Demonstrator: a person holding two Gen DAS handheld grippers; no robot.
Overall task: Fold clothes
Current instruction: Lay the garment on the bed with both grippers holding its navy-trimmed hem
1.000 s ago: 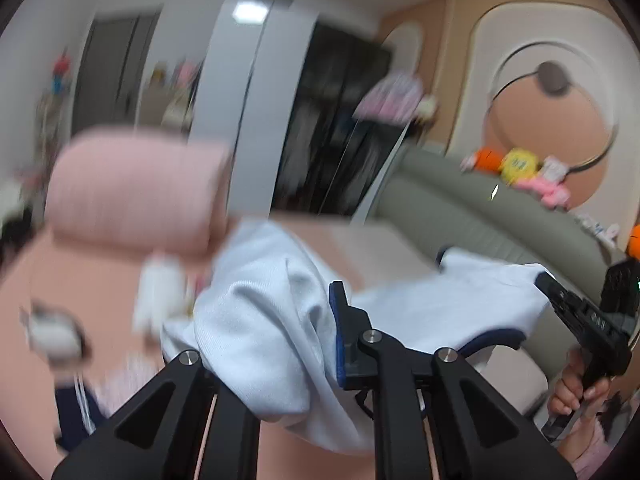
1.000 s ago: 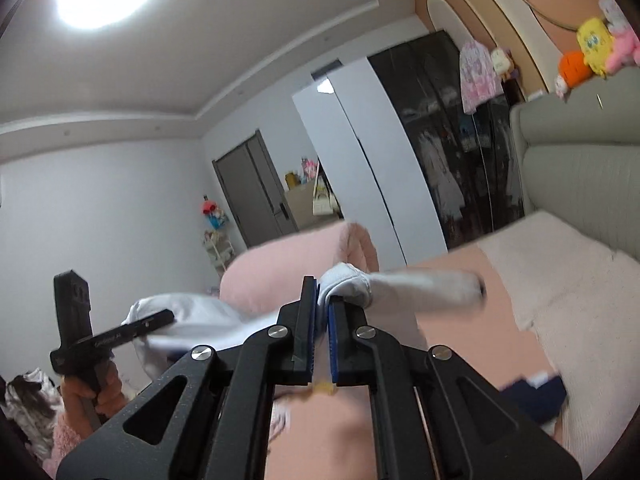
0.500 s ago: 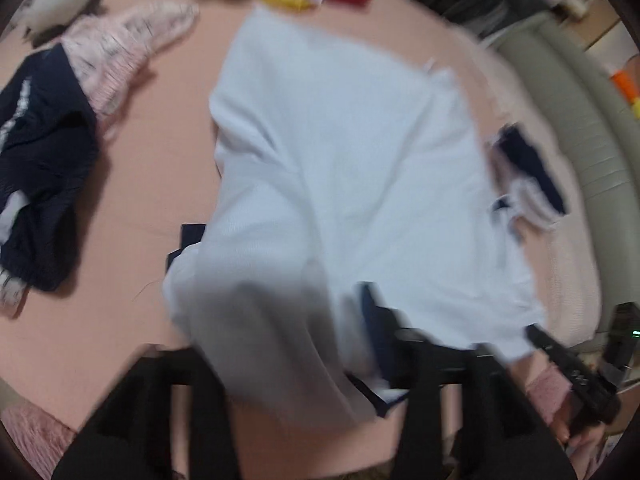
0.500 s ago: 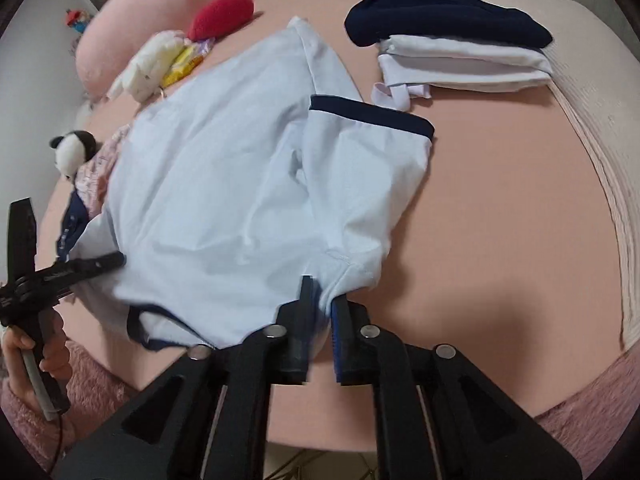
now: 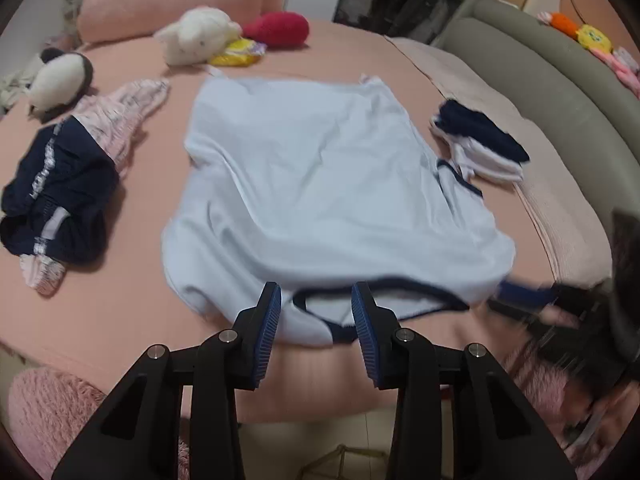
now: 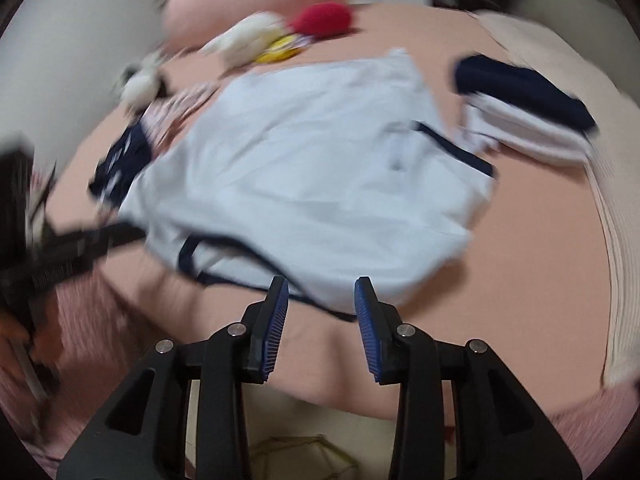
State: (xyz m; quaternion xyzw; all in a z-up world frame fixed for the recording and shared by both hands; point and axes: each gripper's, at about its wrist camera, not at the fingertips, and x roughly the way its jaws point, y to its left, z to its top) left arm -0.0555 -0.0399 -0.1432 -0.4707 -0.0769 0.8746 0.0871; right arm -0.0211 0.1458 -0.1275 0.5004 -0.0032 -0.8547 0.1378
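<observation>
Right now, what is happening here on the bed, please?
A person is folding clothes with two hand-held grippers. The white shirt with navy trim lies spread on the pink bed. Both the left hand-held gripper and the right hand-held gripper are open near its collar edge, holding nothing. A folded pile sits to the right, and unfolded clothes wait on the left.

Left black two-finger gripper (image 5: 316, 312) and right black two-finger gripper (image 6: 321, 304) hover at the bed's near edge, blue-padded jaws spread wide, empty.

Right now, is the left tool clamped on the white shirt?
No, the left tool is open, its pads apart above the white shirt's collar edge.
</observation>
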